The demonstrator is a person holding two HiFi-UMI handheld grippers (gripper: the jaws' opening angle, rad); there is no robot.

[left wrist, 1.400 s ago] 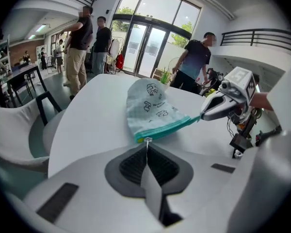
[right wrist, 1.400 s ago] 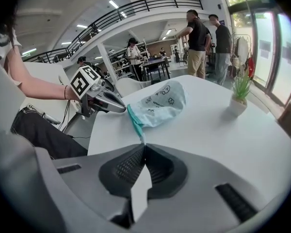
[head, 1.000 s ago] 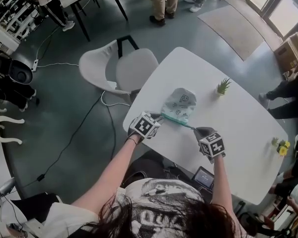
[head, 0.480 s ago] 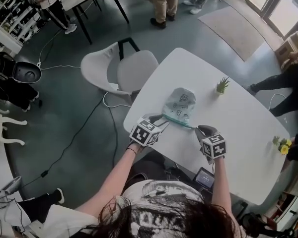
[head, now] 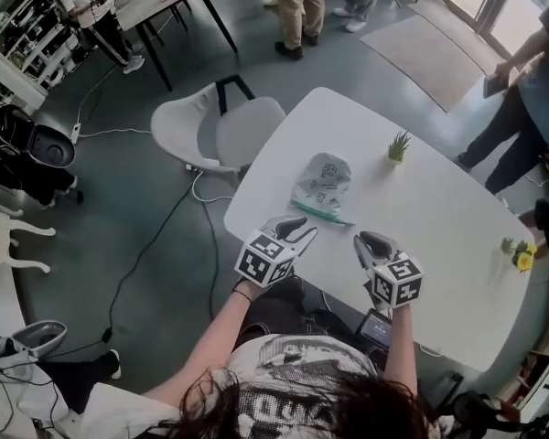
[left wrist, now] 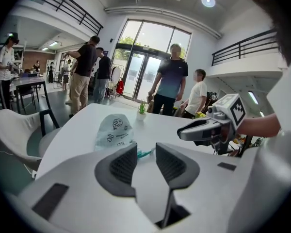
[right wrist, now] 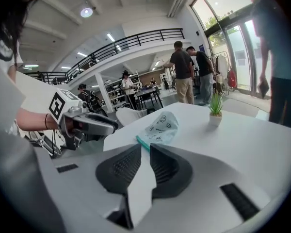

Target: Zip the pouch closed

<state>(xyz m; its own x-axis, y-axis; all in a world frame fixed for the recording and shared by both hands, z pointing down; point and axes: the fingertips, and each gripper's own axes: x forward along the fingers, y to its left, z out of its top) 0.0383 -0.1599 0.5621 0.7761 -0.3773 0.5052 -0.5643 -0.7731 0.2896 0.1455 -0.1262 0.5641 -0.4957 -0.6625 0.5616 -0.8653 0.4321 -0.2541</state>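
The pale pouch with printed figures lies flat on the white table, its teal zip edge toward me. Both grippers hover above the near table edge, apart from the pouch. My left gripper has its jaws closing, with a gap and nothing between them. My right gripper stands open and holds nothing. In the left gripper view the pouch lies beyond the left gripper, with the right gripper at the right. In the right gripper view the pouch lies ahead of the right gripper.
A small potted plant stands behind the pouch, and a yellow item sits near the table's right edge. A white chair is at the table's far left side. A person stands at the right; others stand farther back.
Both grippers have let go of the pouch's zip edge, risen and drawn back toward me with jaws apart. The pouch stays on the table. A person has walked in at the right.
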